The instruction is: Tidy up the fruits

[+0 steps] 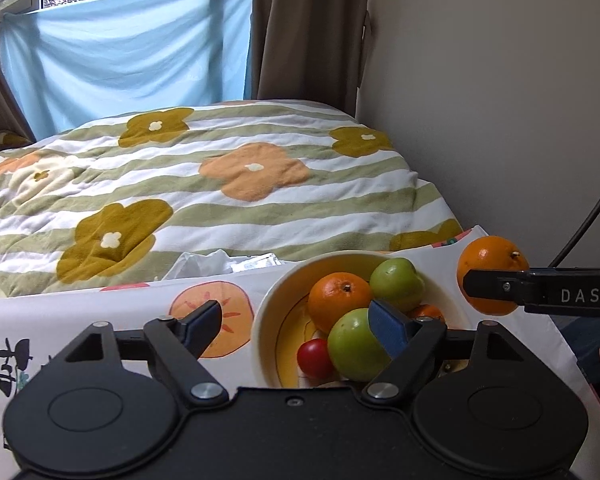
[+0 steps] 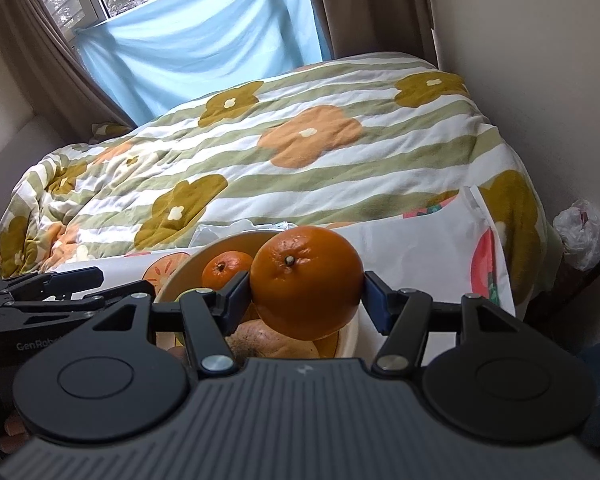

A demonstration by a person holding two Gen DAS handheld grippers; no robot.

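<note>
Right wrist view: the right gripper (image 2: 306,294) clamps a large orange (image 2: 306,282) between its 2 blue pads, 1 pad pressed on each side, stem end facing the camera. The fruit hangs clear of the table, just in front of the cream bowl (image 2: 350,338), whose rim shows at 5 o'clock of it. Inside the bowl, at 9 o'clock of the held fruit, sits a smaller orange (image 2: 224,270). A brownish fruit (image 2: 268,344) lies low at 6 o'clock; what kind it is I cannot tell.

From the left wrist view, the left gripper (image 1: 300,326) stands wide with nothing between its pads. Its right-hand pad sits in front of the nearer green apple (image 1: 352,346); whether it touches the apple cannot be told. Its other pad is out over the printed tablecloth (image 1: 100,304). The bowl there holds 2 green apples, the farther apple (image 1: 396,284) at 1 o'clock of the nearer, a small red fruit (image 1: 314,358) at 9 o'clock of the nearer apple, and an orange at 11 o'clock. The gripped orange appears at 3 o'clock of the bowl, outside its rim. A flowered, striped quilt (image 1: 220,184) covers the bed beyond the table.
</note>
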